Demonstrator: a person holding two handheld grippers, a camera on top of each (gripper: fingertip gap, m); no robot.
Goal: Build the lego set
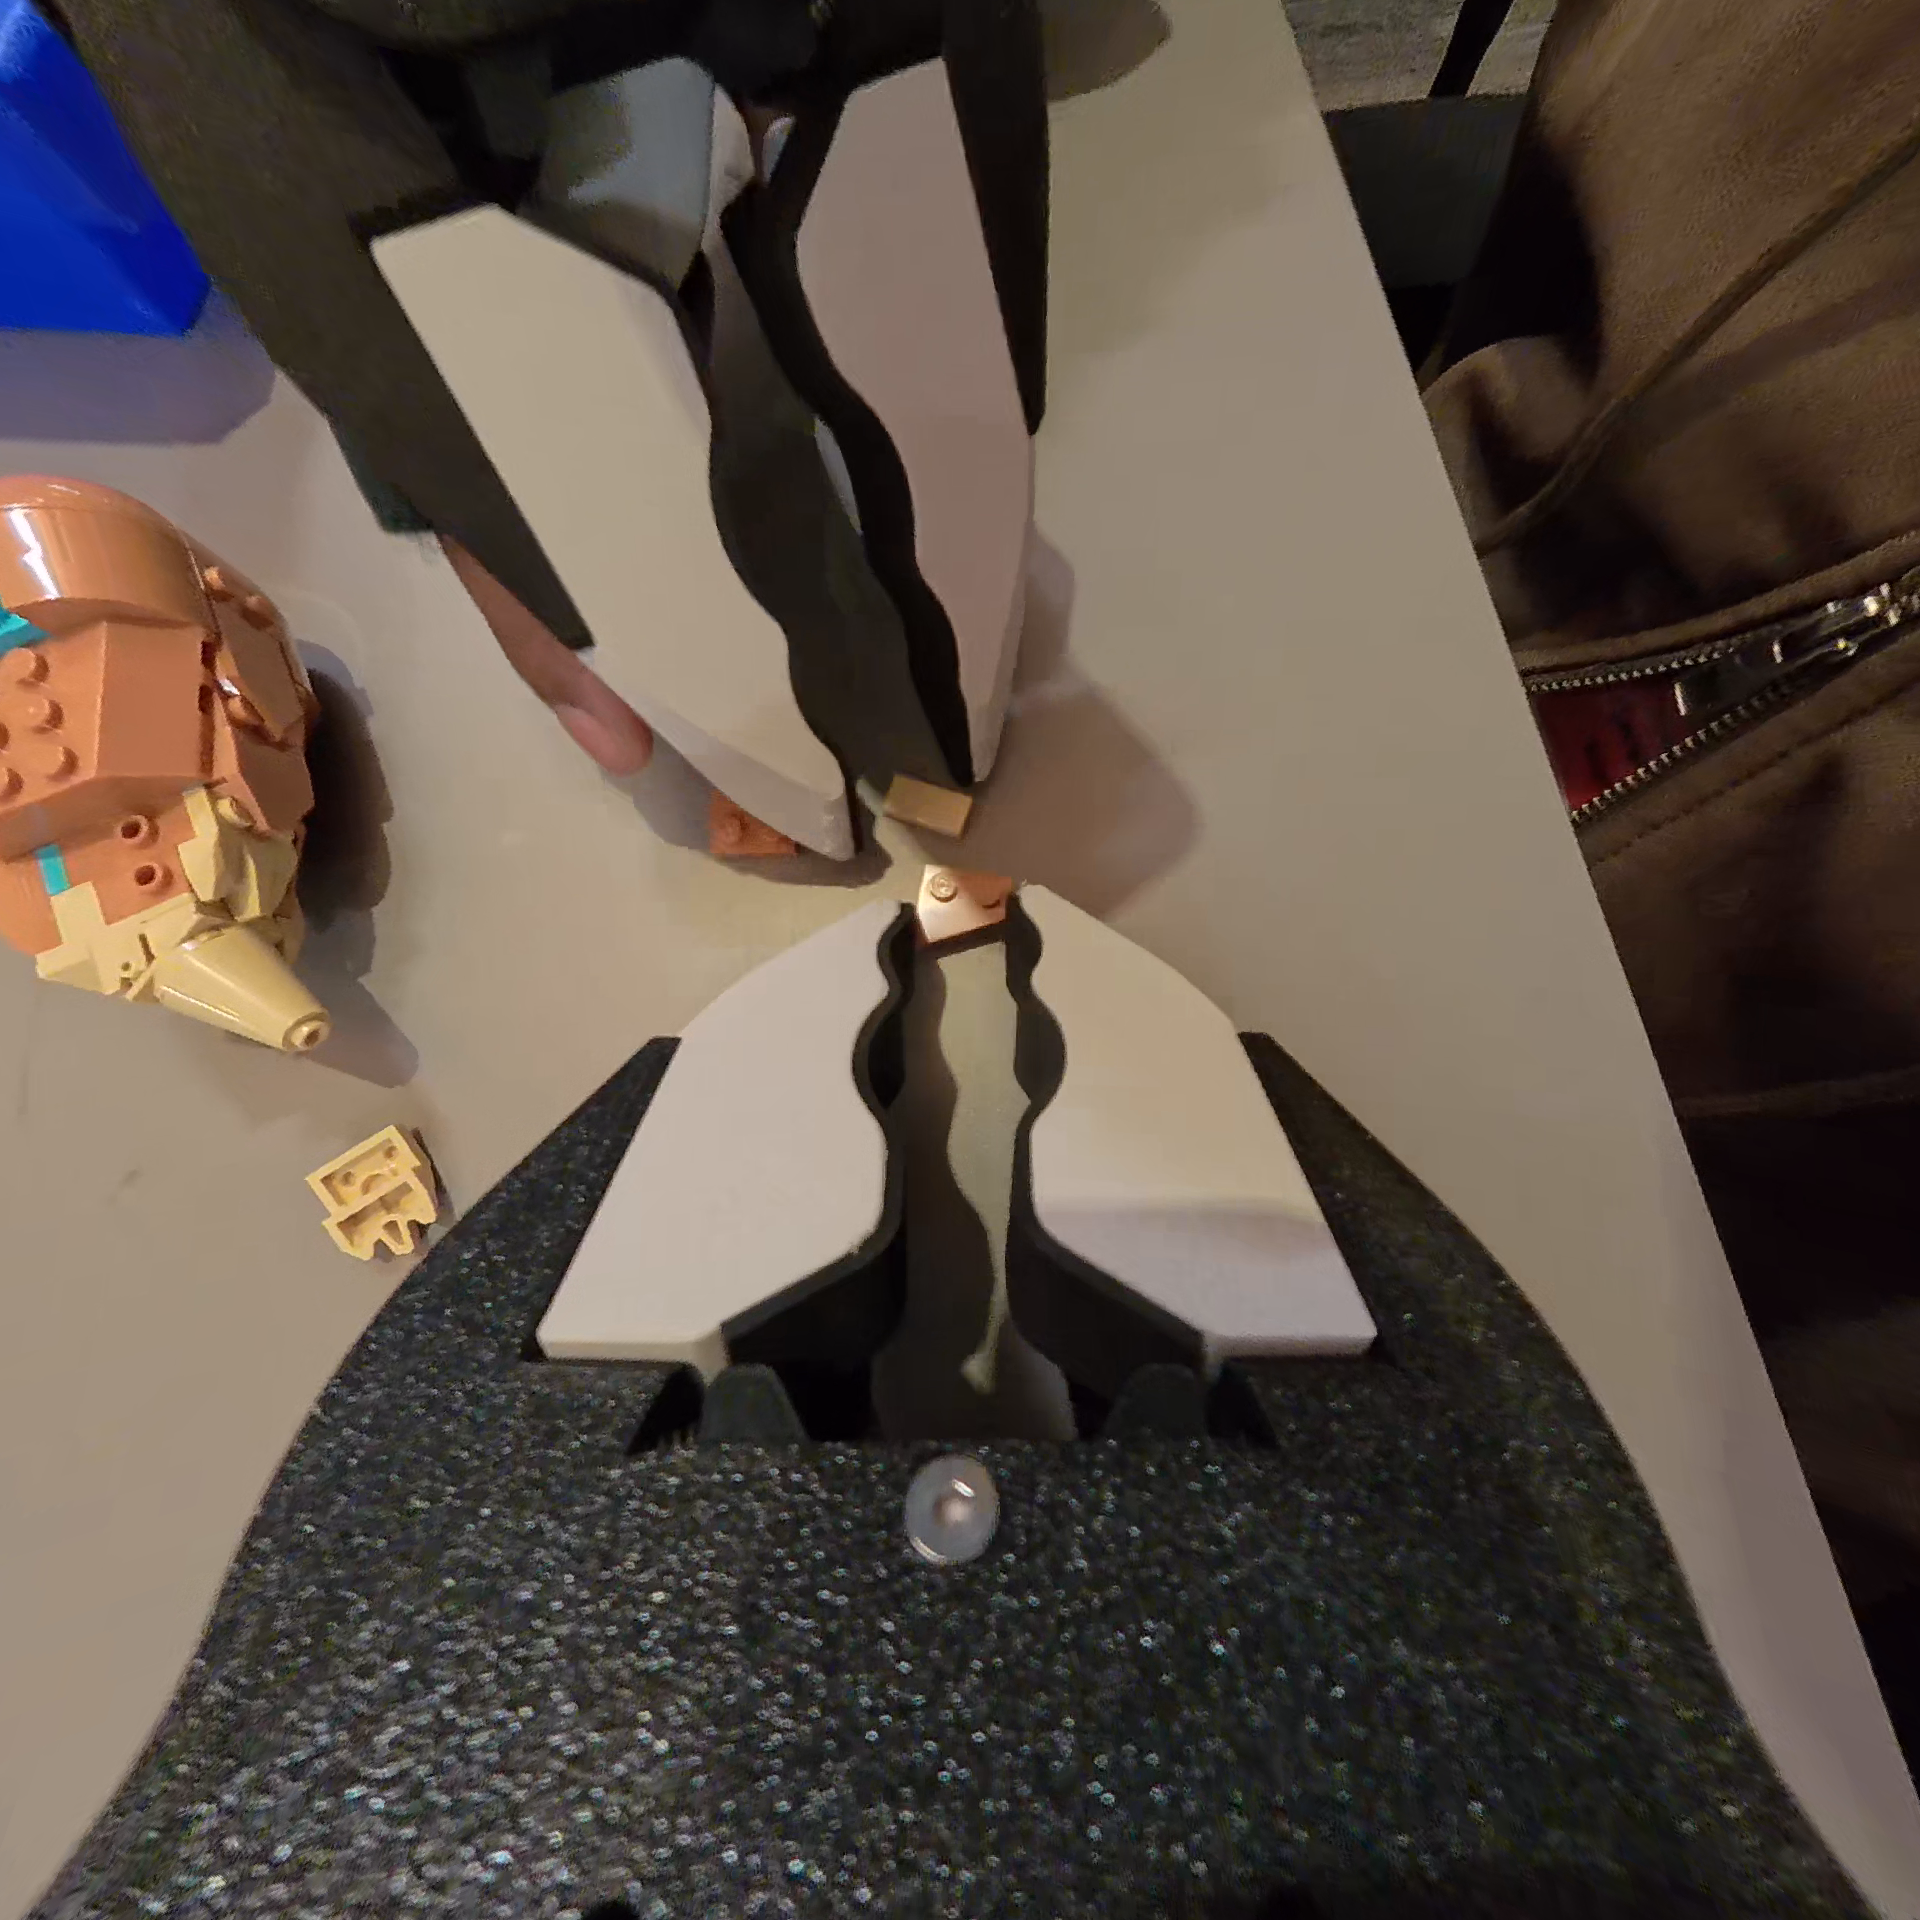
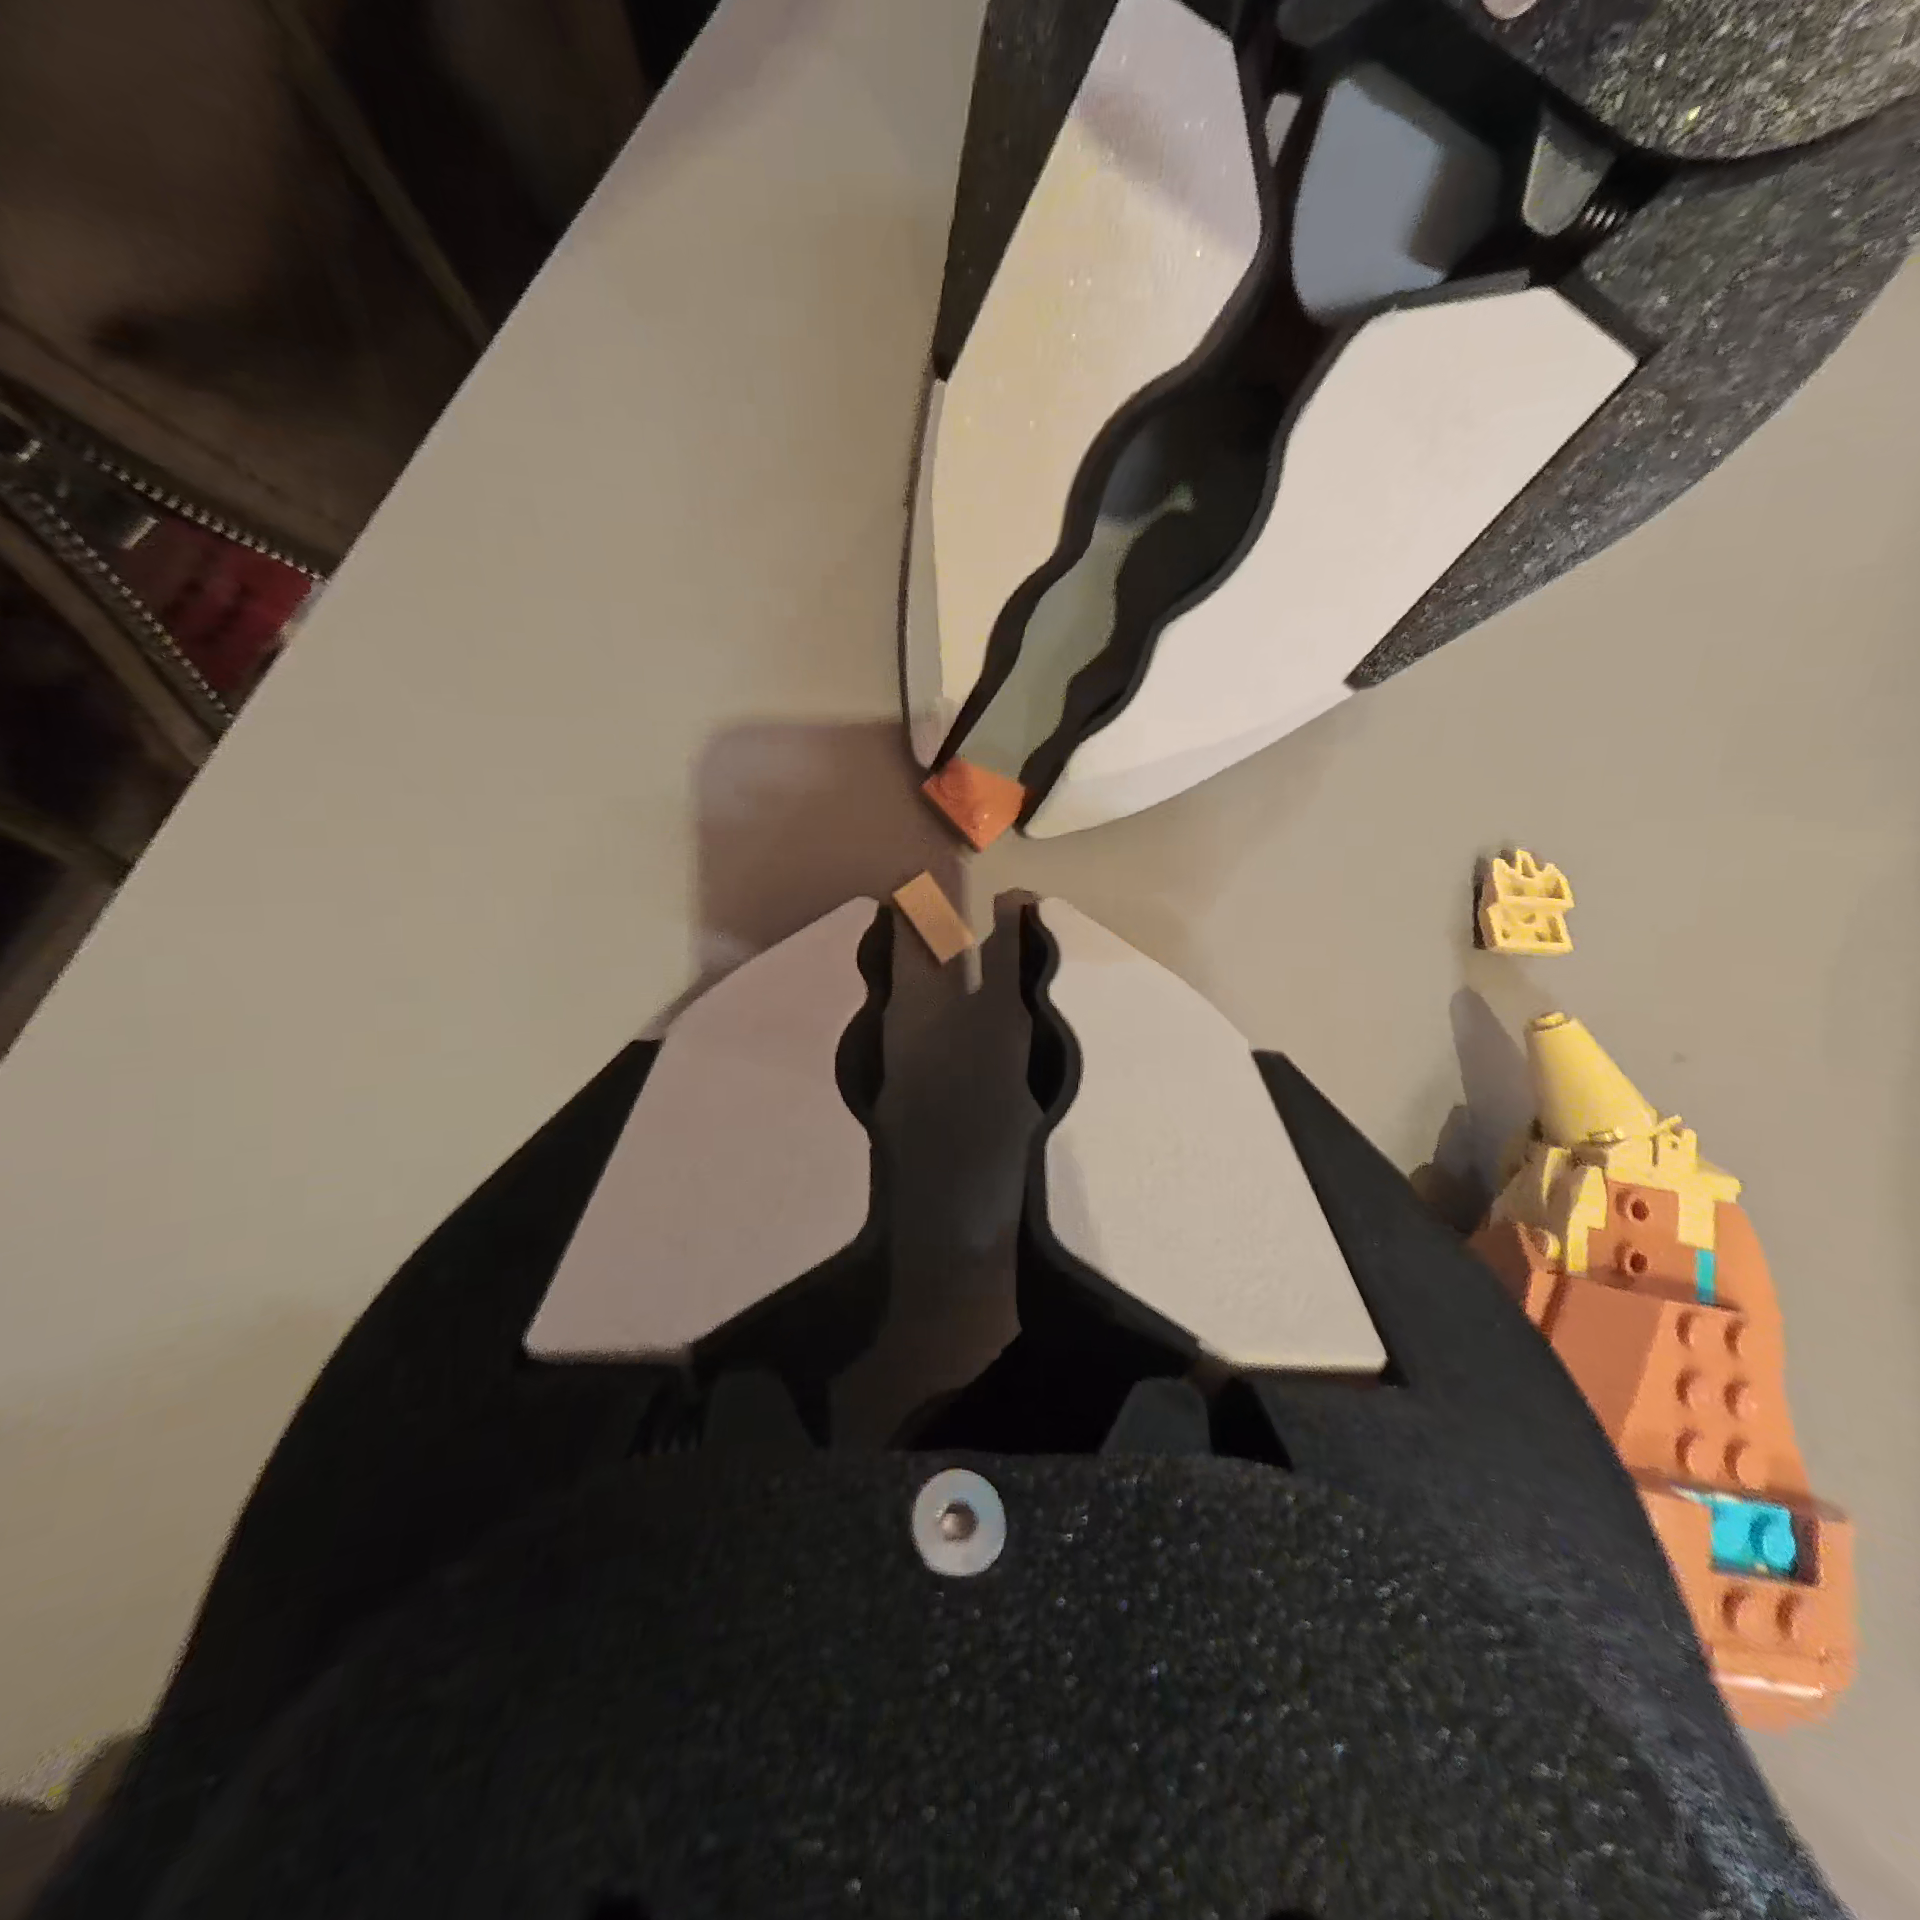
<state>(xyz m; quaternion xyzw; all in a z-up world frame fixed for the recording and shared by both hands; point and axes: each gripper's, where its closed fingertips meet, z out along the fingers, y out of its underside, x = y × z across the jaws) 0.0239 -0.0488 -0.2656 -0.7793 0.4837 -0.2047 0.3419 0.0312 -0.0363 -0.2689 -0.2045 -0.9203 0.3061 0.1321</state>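
Observation:
My left gripper (image 1: 961, 914) is shut on a small orange-brown lego piece (image 1: 961, 906) just above the table. It also shows at the top of the right wrist view (image 2: 977, 800), holding that piece (image 2: 975, 805). My right gripper (image 2: 956, 909) faces it tip to tip and holds a small tan tile (image 2: 932, 922) at its fingertips. The tile (image 1: 928, 805) sits close to the orange-brown piece but apart from it. The partly built orange-brown, tan and teal model (image 1: 135, 748) lies on its side to my left.
A second orange-brown plate (image 1: 750, 831) lies on the table beside the right gripper's finger. A tan bracket piece (image 1: 374, 1195) lies near the model's cone. The table edge (image 1: 1455, 623) runs close by, with a person's brown jacket (image 1: 1714, 831) beyond. A blue bin (image 1: 73, 177) stands at the far corner. Left and right tips are no more than a few centimetres apart.

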